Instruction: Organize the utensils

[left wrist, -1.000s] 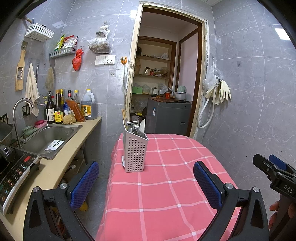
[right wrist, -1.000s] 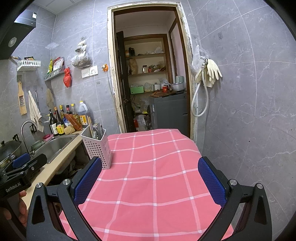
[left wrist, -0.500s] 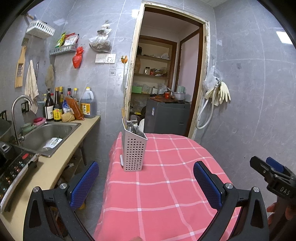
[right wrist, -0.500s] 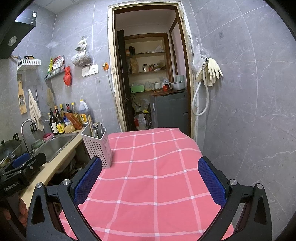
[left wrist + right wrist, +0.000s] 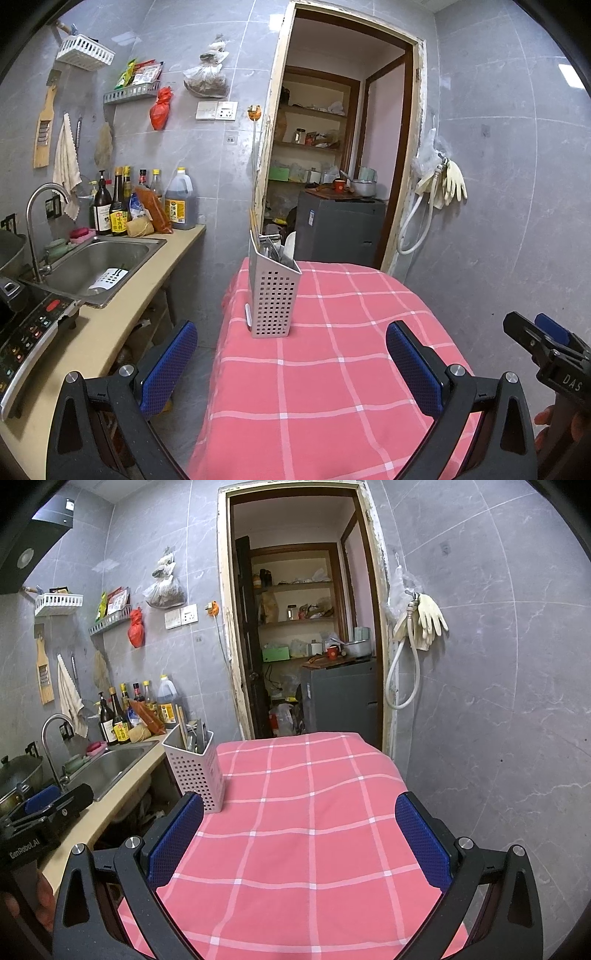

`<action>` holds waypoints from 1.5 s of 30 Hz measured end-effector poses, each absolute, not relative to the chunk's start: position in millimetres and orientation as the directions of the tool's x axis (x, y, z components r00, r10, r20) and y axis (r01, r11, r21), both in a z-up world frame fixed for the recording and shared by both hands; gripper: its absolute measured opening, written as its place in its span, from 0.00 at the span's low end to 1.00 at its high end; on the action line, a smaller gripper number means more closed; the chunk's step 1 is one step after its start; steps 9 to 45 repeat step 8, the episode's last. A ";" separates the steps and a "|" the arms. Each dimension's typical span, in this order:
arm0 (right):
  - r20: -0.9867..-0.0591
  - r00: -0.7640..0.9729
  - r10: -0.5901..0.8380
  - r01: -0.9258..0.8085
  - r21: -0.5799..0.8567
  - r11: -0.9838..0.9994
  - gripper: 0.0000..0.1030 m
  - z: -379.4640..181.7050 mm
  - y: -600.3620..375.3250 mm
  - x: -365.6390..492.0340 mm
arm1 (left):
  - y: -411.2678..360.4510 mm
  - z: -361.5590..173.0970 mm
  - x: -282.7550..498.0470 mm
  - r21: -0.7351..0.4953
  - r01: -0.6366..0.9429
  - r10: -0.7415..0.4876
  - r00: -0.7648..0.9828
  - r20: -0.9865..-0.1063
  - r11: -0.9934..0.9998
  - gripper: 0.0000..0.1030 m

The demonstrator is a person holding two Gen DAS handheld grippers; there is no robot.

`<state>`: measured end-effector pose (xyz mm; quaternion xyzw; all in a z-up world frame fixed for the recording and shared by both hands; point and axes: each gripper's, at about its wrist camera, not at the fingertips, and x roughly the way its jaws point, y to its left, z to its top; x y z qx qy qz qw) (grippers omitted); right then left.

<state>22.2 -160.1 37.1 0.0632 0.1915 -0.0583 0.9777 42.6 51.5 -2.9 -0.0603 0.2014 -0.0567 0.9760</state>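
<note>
A grey perforated utensil holder (image 5: pixel 272 295) stands upright at the left side of a table covered by a pink checked cloth (image 5: pixel 332 369). It holds chopsticks, metal utensils and a white spoon. It also shows in the right wrist view (image 5: pixel 195 768). My left gripper (image 5: pixel 291 363) is open and empty, held above the table's near left part, short of the holder. My right gripper (image 5: pixel 299 840) is open and empty over the near middle of the cloth (image 5: pixel 306 830). Each gripper's body shows at the edge of the other's view.
A beige counter (image 5: pixel 110 332) with a steel sink (image 5: pixel 99 262), tap and sauce bottles (image 5: pixel 118 210) runs along the left, with a narrow gap to the table. An induction cooker (image 5: pixel 26 332) sits near. An open doorway (image 5: pixel 332 166) lies behind the table. Tiled wall on the right.
The left gripper's view has shifted slightly left and nearer, so the holder sits closer to centre. The right gripper has barely moved. Both stay open.
</note>
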 end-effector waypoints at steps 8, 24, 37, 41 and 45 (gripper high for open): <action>-0.390 0.916 -0.090 0.139 0.101 0.985 0.99 34.2 -158.3 15.2 | 53.0 -5.7 47.9 -0.132 0.094 -0.140 0.906 -0.401 0.987 1.00; -0.390 0.916 -0.090 0.139 0.101 0.985 0.99 34.2 -158.3 15.2 | 53.0 -5.7 47.9 -0.132 0.094 -0.140 0.906 -0.401 0.987 1.00; -0.390 0.916 -0.090 0.139 0.101 0.985 0.99 34.2 -158.3 15.2 | 53.0 -5.7 47.9 -0.132 0.094 -0.140 0.906 -0.401 0.987 1.00; -0.390 0.916 -0.090 0.139 0.101 0.985 0.99 34.2 -158.3 15.2 | 53.0 -5.7 47.9 -0.132 0.094 -0.140 0.906 -0.401 0.987 1.00; -0.390 0.916 -0.090 0.139 0.101 0.985 0.99 34.2 -158.3 15.2 | 53.0 -5.7 47.9 -0.132 0.094 -0.140 0.906 -0.401 0.987 1.00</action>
